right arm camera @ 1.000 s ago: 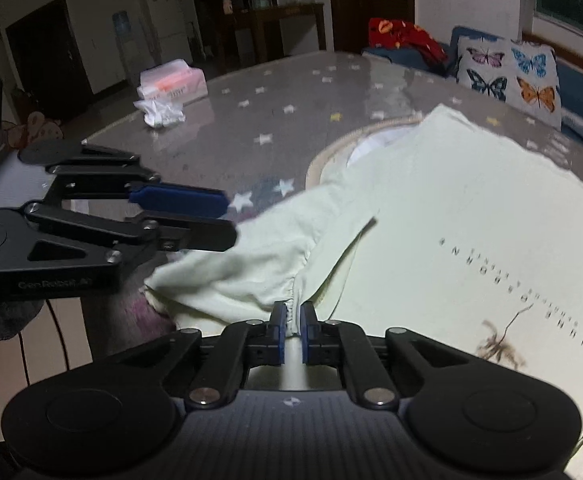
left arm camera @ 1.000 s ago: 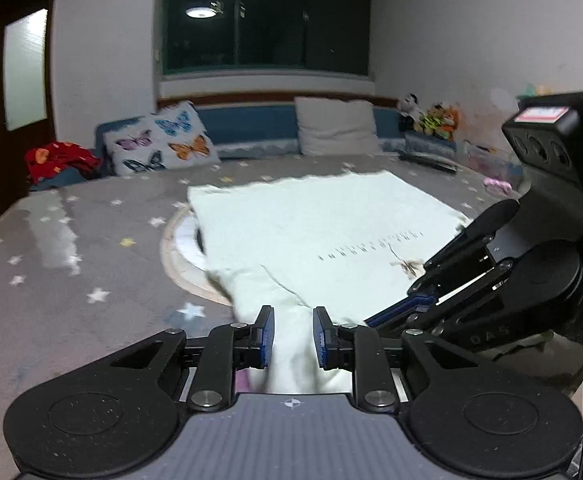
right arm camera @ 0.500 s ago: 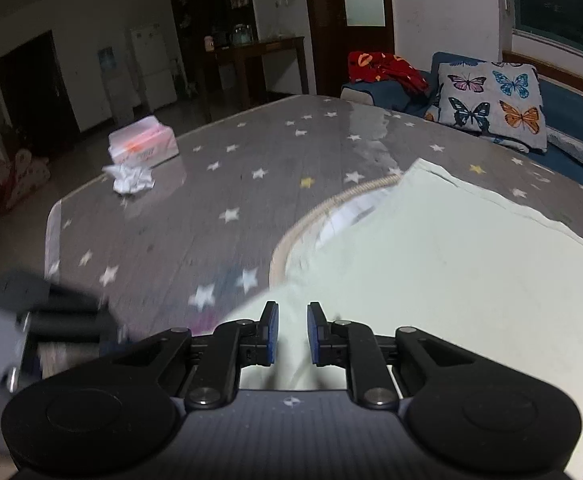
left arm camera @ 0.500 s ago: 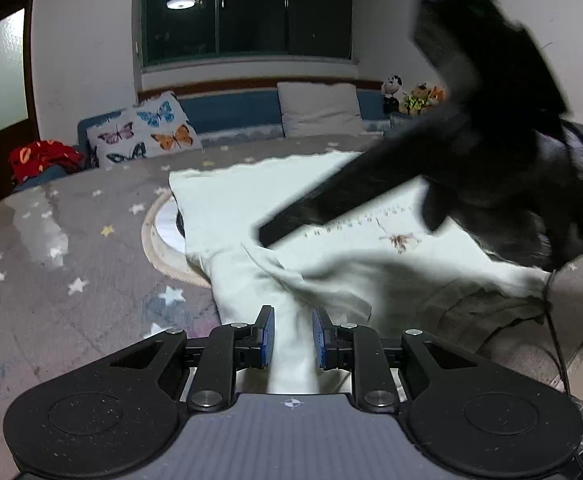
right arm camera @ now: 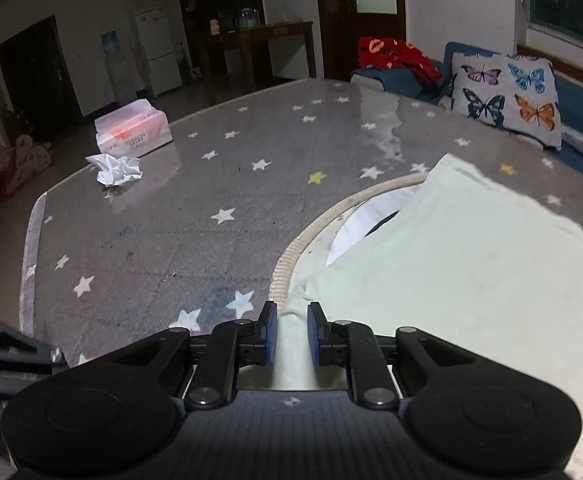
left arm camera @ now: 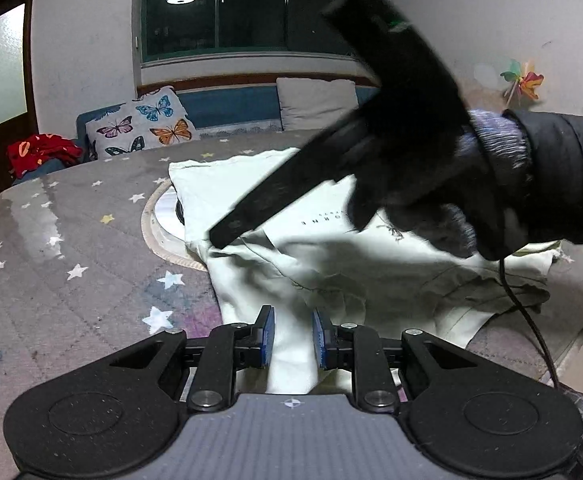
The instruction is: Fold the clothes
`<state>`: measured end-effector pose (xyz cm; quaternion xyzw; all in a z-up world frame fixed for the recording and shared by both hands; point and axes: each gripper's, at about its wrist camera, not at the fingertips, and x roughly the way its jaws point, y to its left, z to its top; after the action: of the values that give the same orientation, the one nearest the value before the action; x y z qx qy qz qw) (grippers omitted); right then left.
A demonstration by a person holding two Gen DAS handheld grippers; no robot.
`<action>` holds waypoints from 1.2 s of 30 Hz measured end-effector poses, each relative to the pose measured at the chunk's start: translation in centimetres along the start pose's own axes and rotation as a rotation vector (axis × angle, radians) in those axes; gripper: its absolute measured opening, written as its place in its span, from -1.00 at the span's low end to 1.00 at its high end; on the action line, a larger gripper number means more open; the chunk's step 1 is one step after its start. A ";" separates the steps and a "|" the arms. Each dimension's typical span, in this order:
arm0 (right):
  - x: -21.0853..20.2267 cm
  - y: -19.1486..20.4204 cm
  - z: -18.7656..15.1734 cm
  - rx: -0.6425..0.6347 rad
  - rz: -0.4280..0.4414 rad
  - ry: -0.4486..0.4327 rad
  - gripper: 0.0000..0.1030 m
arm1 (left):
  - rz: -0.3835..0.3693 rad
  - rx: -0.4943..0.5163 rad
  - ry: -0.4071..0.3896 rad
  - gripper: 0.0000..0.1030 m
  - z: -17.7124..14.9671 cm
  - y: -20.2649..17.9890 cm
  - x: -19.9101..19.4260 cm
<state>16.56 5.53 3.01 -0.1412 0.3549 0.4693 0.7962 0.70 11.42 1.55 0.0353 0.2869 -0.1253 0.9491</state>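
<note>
right tongs (right arm camera: pixel 292 334) carried sleeve across shirt (left arm camera: pixel 331 248) | jaws just opened slightly, cloth between | sleeve now folded inward

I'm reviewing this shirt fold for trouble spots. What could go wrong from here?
The right gripper crosses over the pale shirt with only a narrow strip of fabric between its fingers; the strip may slip free. The sleeve area near the left gripper is already bunched, so creases may get folded in.
</note>
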 end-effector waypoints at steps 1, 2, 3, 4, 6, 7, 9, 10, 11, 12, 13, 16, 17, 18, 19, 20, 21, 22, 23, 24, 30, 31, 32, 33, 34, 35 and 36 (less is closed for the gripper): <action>-0.6 0.0 -0.2 -0.008 -0.001 0.005 -0.71 | 0.003 0.000 -0.001 -0.57 0.0 0.0 -0.2; -1.2 0.1 -0.5 -0.016 -0.001 0.010 -0.69 | 0.007 0.000 0.001 -0.55 -0.1 0.1 -0.4; -1.8 0.2 -0.8 -0.027 0.001 0.015 -0.69 | 0.011 0.000 0.004 -0.55 -0.2 0.1 -0.5; -2.3 0.4 -1.3 -0.039 0.004 0.021 -0.69 | 0.015 -0.001 0.007 -0.55 -0.3 0.1 -0.6; -3.2 1.1 -2.2 -0.063 0.013 0.028 -0.68 | 0.026 -0.004 0.014 -0.55 -0.5 0.2 -0.8; -3.5 1.5 -2.8 -0.075 0.020 0.033 -0.68 | 0.030 -0.006 0.017 -0.55 -0.5 0.3 -0.8; -4.1 2.4 -3.8 -0.098 0.034 0.042 -0.68 | 0.034 -0.011 0.019 -0.54 -0.5 0.3 -1.0; -4.5 2.8 -4.3 -0.109 0.041 0.046 -0.68 | 0.038 -0.011 0.021 -0.53 -0.6 0.3 -1.0; -4.5 3.2 -4.9 -0.125 0.042 0.056 -0.68 | 0.043 -0.010 0.023 -0.51 -0.6 0.1 -1.0; -4.5 3.7 -5.5 -0.142 0.041 0.067 -0.68 | 0.050 -0.009 0.026 -0.48 -0.7 -0.1 -1.1; -4.4 4.1 -6.1 -0.164 0.032 0.073 -0.67 | 0.057 -0.009 0.028 -0.46 -0.7 -0.2 -1.1; -5.2 5.3 -7.0 -0.237 -0.008 0.045 -0.64 | 0.068 -0.007 0.021 -0.33 -0.6 -0.4 -1.5; -5.5 5.6 -7.1 -0.245 -0.014 0.032 -0.64 | 0.071 -0.008 0.026 -0.28 -0.7 -0.4 -1.4; -5.6 5.7 -7.2 -0.241 -0.007 0.024 -0.64 | 0.074 -0.008 0.030 -0.27 -0.7 -0.4 -1.4; -5.7 5.8 -7.3 -0.233 0.006 0.018 -0.64 | 0.077 -0.008 0.034 -0.27 -0.8 -0.5 -1.3; -5.5 5.9 -7.4 -0.231 0.016 0.023 -0.64 | 0.081 -0.009 0.038 -0.27 -0.9 -0.5 -1.2; -5.1 6.0 -7.7 -0.232 0.019 0.033 -0.64 | 0.085 -0.009 0.045 -0.27 -1.0 -0.5 -1.1; -4.9 6.1 -7.9 -0.230 0.019 0.036 -0.64 | 0.089 -0.010 0.055 -0.27 -1.0 -0.4 -0.9; -5.2 6.0 -8.0 -0.223 0.019 0.030 -0.63 | 0.091 -0.011 0.059 -0.27 -1.0 -0.4 -0.9; -5.6 5.8 -8.0 -0.215 0.020 0.023 -0.61 | 0.091 -0.010 0.058 -0.27 -1.1 -0.4 -1.0; -9.3 3.9 -8.4 -0.158 -0.034 -0.025 -0.21 | 0.102 -0.003 0.042 -0.21 -0.7 -0.4 -1.7; -10.0 3.4 -8.6 -0.143 -0.053 -0.030 -0.20 | 0.099 0.005 0.041 -0.20 -0.7 -0.5 -1.9; -10.7 2.8 -8.9 -0.127 -0.072 -0.034 -0.15 | 0.097 0.013 0.039 -0.17 -0.7 -0.6 -2.0; -11.6 2.2 -9.2 -0.110 -0.098 -0.038 -0.09 | 0.094 0.025 0.037 -0.14 -0.6 -0.8 -2.1; -12.4 1.7 -9.7 -0.097 -0.125 -0.037 -0.07 | 0.088 0.042 0.034 -0.13 -0.6 -1.0 -2.4; -13.1 1.2 -10.2 -0.085 -0.152 -0.036 -0.05 | 0.082 0.063 0.032 -0.12 -0.6 -1.3 -2.6; -13.9 0.8 -10.7 -0.075 -0.175 -0.029 -0.03 | 0.075 0.086 0.030 -0.08 -0.6 -1.6 -2.8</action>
<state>6.99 -9.06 5.19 -0.1945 0.3116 0.4130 0.8333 -2.27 10.52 2.62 0.0887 0.2939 -0.1013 0.9463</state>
